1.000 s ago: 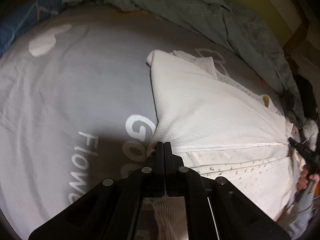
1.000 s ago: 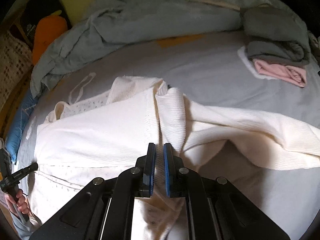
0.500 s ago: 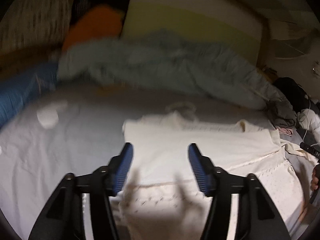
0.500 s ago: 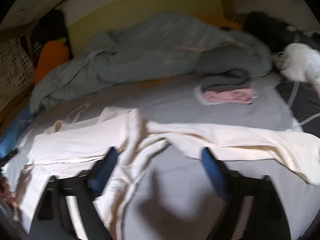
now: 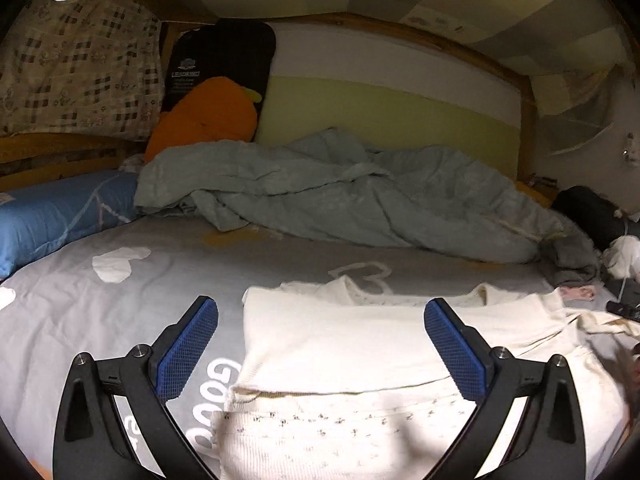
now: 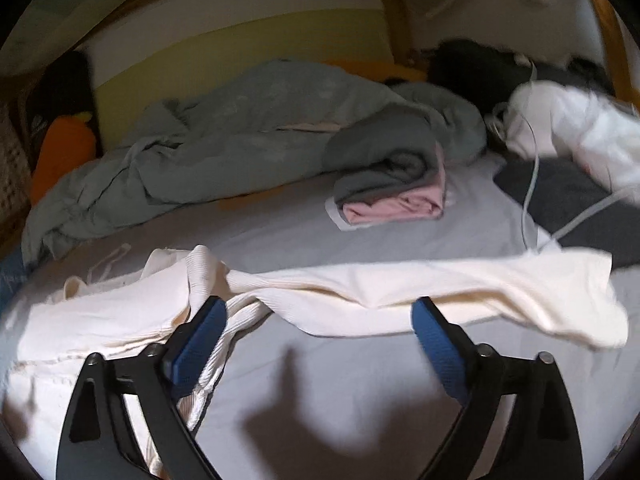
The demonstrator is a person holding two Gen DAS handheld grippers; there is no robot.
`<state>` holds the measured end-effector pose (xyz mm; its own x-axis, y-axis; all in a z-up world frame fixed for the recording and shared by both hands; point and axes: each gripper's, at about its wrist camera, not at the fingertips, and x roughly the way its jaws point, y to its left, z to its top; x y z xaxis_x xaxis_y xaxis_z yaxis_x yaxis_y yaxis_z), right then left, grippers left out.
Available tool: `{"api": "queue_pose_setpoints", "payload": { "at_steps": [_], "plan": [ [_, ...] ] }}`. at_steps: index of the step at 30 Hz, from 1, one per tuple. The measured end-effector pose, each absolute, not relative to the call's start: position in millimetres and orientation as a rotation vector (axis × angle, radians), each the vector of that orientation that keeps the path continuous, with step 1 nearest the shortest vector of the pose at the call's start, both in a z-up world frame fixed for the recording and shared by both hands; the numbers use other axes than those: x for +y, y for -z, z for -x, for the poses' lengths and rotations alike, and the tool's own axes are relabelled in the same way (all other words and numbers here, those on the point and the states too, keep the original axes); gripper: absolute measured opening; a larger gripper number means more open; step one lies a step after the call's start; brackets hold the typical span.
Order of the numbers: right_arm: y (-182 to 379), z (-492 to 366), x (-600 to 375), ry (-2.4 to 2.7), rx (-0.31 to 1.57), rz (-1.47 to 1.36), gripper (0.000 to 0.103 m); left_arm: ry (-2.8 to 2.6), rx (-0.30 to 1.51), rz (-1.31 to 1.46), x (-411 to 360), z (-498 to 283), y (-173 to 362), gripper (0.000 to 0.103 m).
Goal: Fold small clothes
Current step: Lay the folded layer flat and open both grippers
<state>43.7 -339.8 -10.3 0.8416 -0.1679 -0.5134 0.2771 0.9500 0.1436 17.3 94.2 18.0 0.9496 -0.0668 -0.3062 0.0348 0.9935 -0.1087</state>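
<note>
You've just let go with both hands: your left gripper (image 5: 320, 332) and right gripper (image 6: 318, 328) are opening wide above the cream garment (image 5: 352, 344), nothing pinched, so this fold looks laid, with the sleeve (image 6: 460, 284) beyond the right jaws probably next.

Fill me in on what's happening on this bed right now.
A person with a handheld gripper in each hand is folding a cream ribbed top on the grey bedsheet. The left gripper and right gripper both have their jaws opening wide and grip nothing. One sleeve lies stretched out sideways, unfolded. A grey and pink folded pile sits near the rumpled duvet.
</note>
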Motion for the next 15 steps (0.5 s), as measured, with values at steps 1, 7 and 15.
{"api": "queue_pose_setpoints", "payload": {
  "at_steps": [1, 7, 15],
  "plan": [
    [8.9, -44.2, -337.8, 0.229, 0.528, -0.198, 0.102, 0.054, 0.336, 0.092, 90.7, -21.0, -12.8, 0.103],
    [11.2, -47.6, -326.1, 0.227, 0.579, -0.126, 0.102, 0.048, 0.385, -0.033, 63.7, -27.3, -1.5, 0.103],
    [-2.5, -35.0, -331.1, 0.353, 0.504, -0.068, 0.102, 0.050, 0.394, 0.019, 71.1, -26.8, 0.6, 0.103]
  ]
}}
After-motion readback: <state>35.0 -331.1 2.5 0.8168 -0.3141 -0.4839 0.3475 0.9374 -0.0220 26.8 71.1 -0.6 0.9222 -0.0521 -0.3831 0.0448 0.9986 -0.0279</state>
